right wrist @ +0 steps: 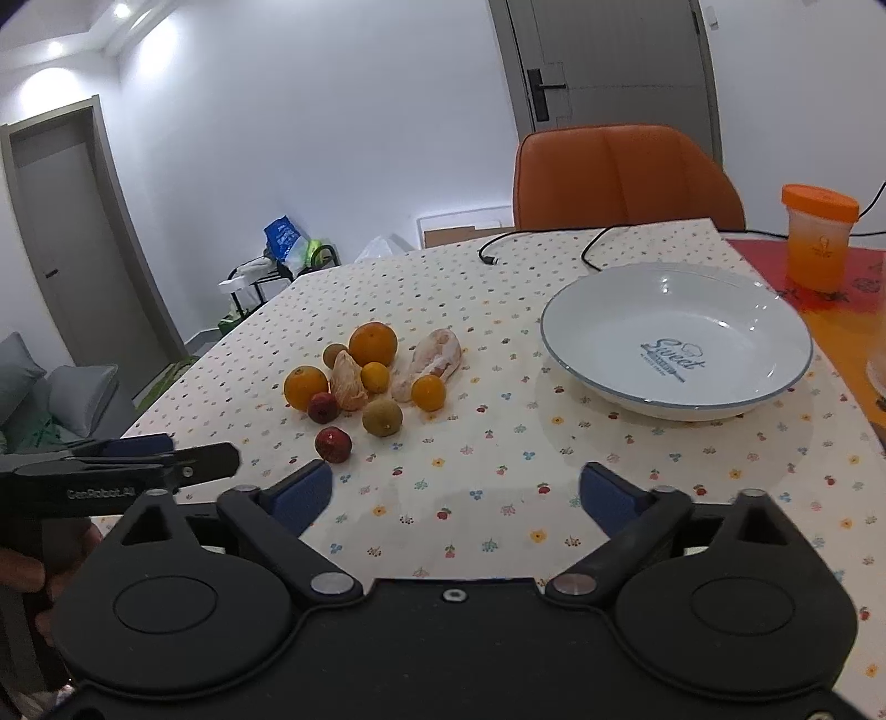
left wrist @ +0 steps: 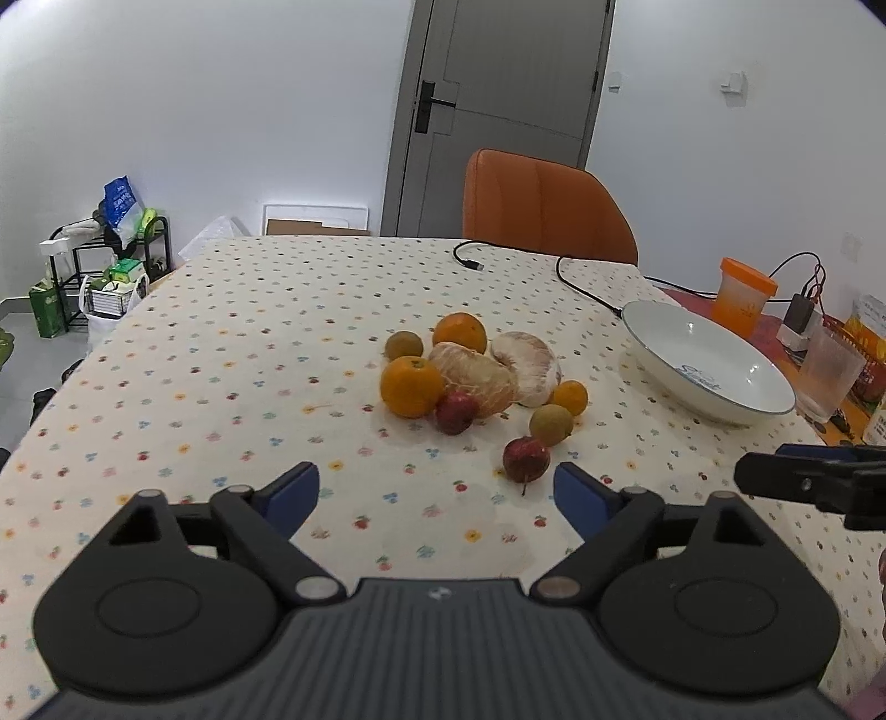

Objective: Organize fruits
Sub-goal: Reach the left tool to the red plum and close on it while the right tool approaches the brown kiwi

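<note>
With both hand-held grippers, left (left wrist: 436, 493) and right (right wrist: 455, 494), released and empty, I risk nudging the lower-centre red fruit (left wrist: 525, 458) rolling.

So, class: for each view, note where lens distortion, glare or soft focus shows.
Left wrist view: fisheye bends the table edge and darkens corners; the fruit is sharp. Right wrist view: ceiling lights flare top left, the white plate carries small highlights, the door frame bows.
</note>
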